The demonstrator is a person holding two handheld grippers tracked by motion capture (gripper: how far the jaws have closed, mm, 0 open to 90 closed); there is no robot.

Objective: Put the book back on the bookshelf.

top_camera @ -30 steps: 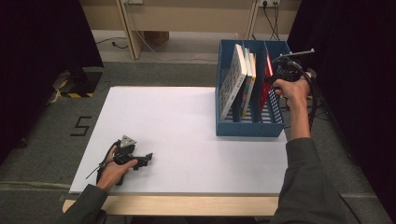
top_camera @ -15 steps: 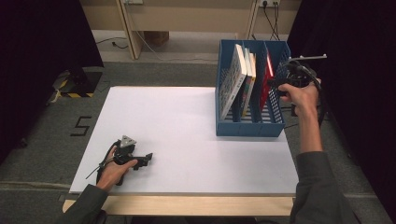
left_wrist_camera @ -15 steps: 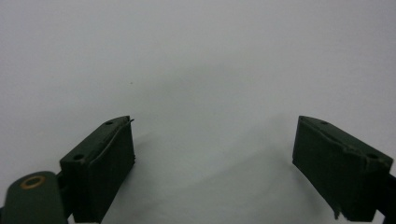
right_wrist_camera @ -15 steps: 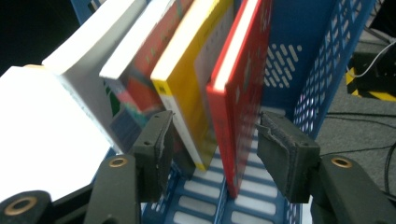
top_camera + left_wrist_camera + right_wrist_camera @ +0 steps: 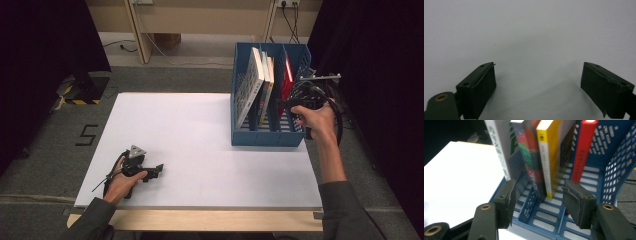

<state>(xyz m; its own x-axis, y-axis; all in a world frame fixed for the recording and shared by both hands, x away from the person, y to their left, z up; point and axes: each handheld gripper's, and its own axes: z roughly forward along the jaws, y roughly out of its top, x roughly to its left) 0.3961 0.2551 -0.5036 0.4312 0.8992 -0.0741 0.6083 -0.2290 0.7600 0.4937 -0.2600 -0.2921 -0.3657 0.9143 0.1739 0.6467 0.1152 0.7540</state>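
Even overhead light, table (image 5: pixel 200 130) bright w/ mild glare; dark curtains either side. Soft shadows under jaws in left gripper view. Right gripper view: jaws slightly soft, books (image 5: pixel 544 157) sharper.

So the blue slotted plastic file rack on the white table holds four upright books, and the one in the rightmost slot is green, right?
Not quite. The blue slotted plastic file rack on the white table does hold four upright books, but the book in the rightmost occupied slot is red, not green. The right gripper view shows its plain red spine clearly, beside the yellow-spined book.
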